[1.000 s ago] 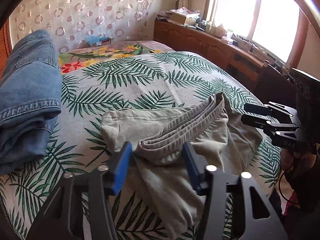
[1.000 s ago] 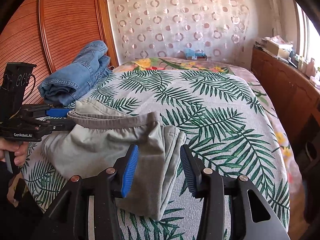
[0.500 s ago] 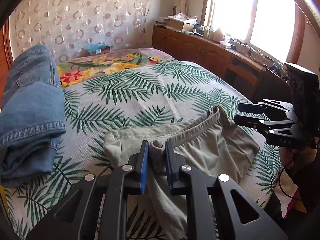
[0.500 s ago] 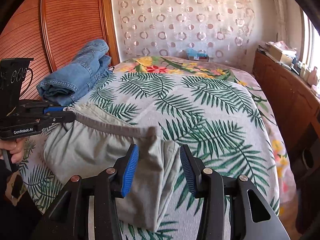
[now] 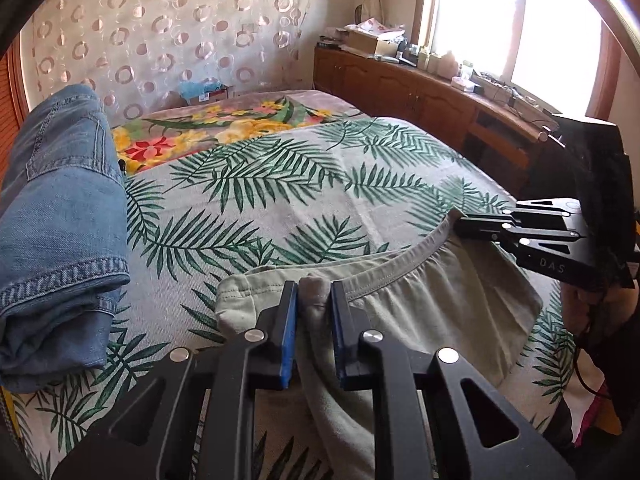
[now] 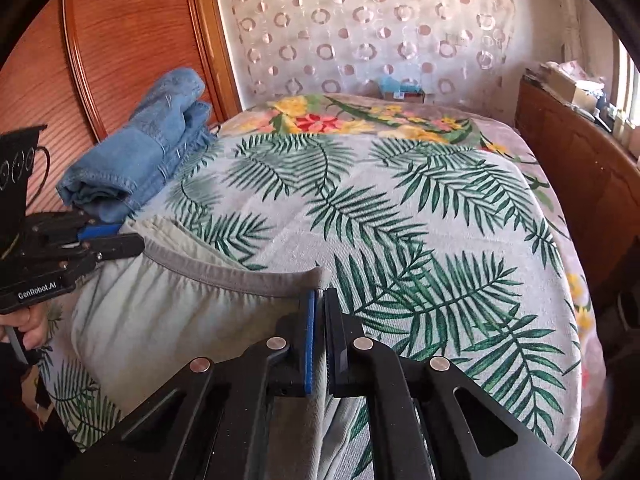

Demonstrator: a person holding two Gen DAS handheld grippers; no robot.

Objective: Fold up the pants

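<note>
Jaws of both grippers clench the grey elastic waistband of the pale olive cotton pants (image 5: 432, 312), stretched between left gripper (image 5: 314, 300) and right gripper (image 6: 319, 308) over the palm-print bedspread (image 6: 420, 216); folding appears barely begun.

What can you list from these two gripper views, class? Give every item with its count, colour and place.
pants: one, grey-green, near edge of the bed, waistband stretched between both grippers
jeans: one pair, blue denim, folded, left side of the bed
bedspread: one, pale with green palm leaves, covering the bed
floral blanket: one, yellow, red and green, far end of the bed
curtain: one, cream with ring pattern, behind the bed
wooden cabinet: one, brown, along the window wall, cluttered on top
left hand-held gripper: one, black with blue pads, shut on the waistband
right hand-held gripper: one, black with blue pads, shut on the waistband's other end
</note>
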